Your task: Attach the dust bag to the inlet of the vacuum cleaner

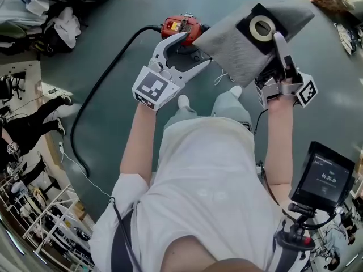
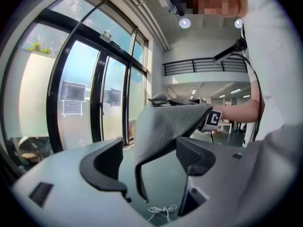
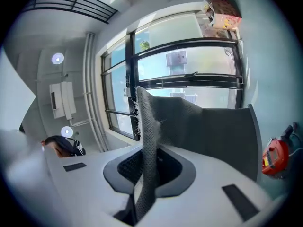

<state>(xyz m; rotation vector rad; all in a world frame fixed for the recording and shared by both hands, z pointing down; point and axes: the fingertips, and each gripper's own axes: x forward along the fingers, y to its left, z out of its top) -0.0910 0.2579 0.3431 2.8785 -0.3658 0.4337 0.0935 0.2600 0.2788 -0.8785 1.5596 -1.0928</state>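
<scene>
Grey woven cloth makes up the dust bag (image 1: 238, 41), which hangs in the air in front of the person, above the dull green floor (image 1: 113, 33). On its upper face sits a black card plate with a pale ring (image 1: 261, 27) round the hole.

The right gripper (image 1: 279, 41) has its jaws closed together on the bag's edge near that plate. In the right gripper view the cloth (image 3: 208, 126) stands pinched between the dark pads (image 3: 128, 167).

The left gripper (image 1: 195, 50) stands wide apart at the bag's opposite corner. In the left gripper view a flap of the cloth (image 2: 161, 126) hangs down into the gap, and neither pad presses on it.

The red vacuum cleaner (image 1: 180, 27) stands on the floor toward the far edge of the head view, just past the left gripper, partly covered by it and by the bag's corner. The bag is not joined to it. A black hose (image 1: 96, 89) curves away from the vacuum cleaner across the floor toward the person's left. A bit of white string (image 1: 222, 78) lies on the floor under the bag.
</scene>
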